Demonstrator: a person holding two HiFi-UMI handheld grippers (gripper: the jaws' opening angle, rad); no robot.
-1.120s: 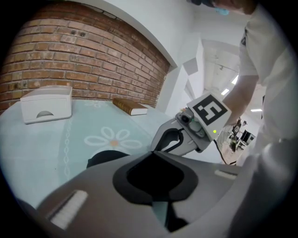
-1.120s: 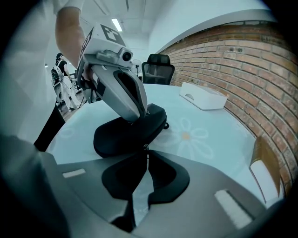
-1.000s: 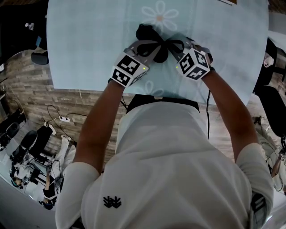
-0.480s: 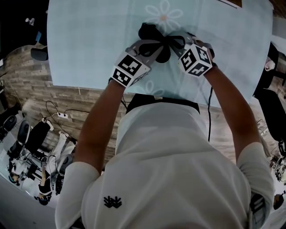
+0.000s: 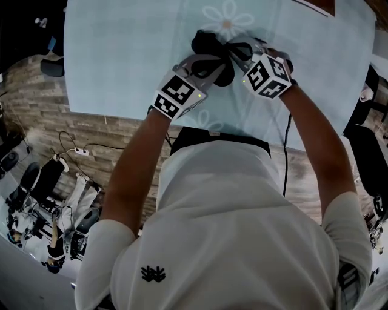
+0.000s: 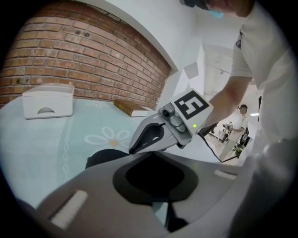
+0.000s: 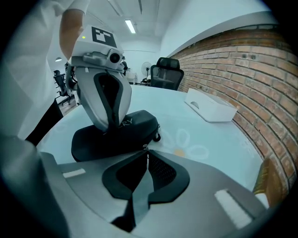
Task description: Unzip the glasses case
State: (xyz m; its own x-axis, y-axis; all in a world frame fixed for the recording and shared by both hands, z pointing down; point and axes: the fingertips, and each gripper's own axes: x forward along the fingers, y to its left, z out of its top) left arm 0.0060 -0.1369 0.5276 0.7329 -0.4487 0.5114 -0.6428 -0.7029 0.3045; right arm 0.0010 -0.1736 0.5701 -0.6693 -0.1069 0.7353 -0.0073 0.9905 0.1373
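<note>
The black zippered glasses case [image 5: 205,43] lies on the pale blue table [image 5: 121,48]. My left gripper [image 5: 212,64] is shut, and its joined tips press on the case's [image 7: 116,135] top, as the right gripper view shows. My right gripper [image 7: 145,149] is shut at the near edge of the case, with a small metal zipper pull pinched at its tips. In the head view the right gripper [image 5: 234,47] reaches in from the right. The left gripper view shows the case [image 6: 104,157] to the left of the jaws, with the right gripper's fingers [image 6: 149,137] beyond it.
A white box [image 7: 210,108] stands farther back on the table near the brick wall, with a book [image 6: 132,109] beside it. A daisy print [image 5: 227,18] lies just beyond the case. A black office chair [image 7: 167,72] stands past the table. The table's near edge runs close to the person's body.
My right gripper has shifted slightly toward the far end of the case. The left gripper has stayed pressed on the case.
</note>
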